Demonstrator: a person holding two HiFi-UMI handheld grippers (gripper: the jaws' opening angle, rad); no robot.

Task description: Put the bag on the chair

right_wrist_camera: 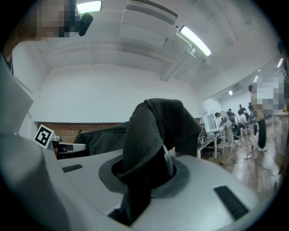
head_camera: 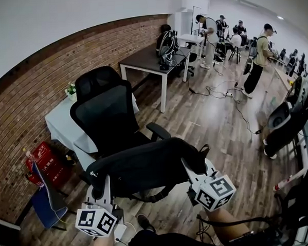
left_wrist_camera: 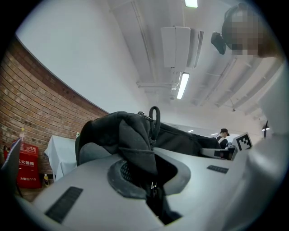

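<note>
Bag (head_camera: pixel 146 166), hanging stretched out just before the black office chair (head_camera: pixel 104 115), should travel flat over the seat, left gripper (head_camera: pixel 103 183) and right gripper (head_camera: pixel 187 164) each clamped narrow on an end fold, releasing only once the seat carries it.

Left gripper (head_camera: pixel 99 183) and right gripper (head_camera: pixel 190 168): smooth, rounded shells of light grey moulded plastic. Each carries a white cube with black square markers on its faces, left cube (head_camera: pixel 96 222), right cube (head_camera: pixel 215 192). In the gripper views each shell has a darker grey round recess (left_wrist_camera: pixel 118 179) at the jaw base and black rectangular inserts (right_wrist_camera: pixel 230 202). The person wears a dark top (head_camera: pixel 165 244).
</note>
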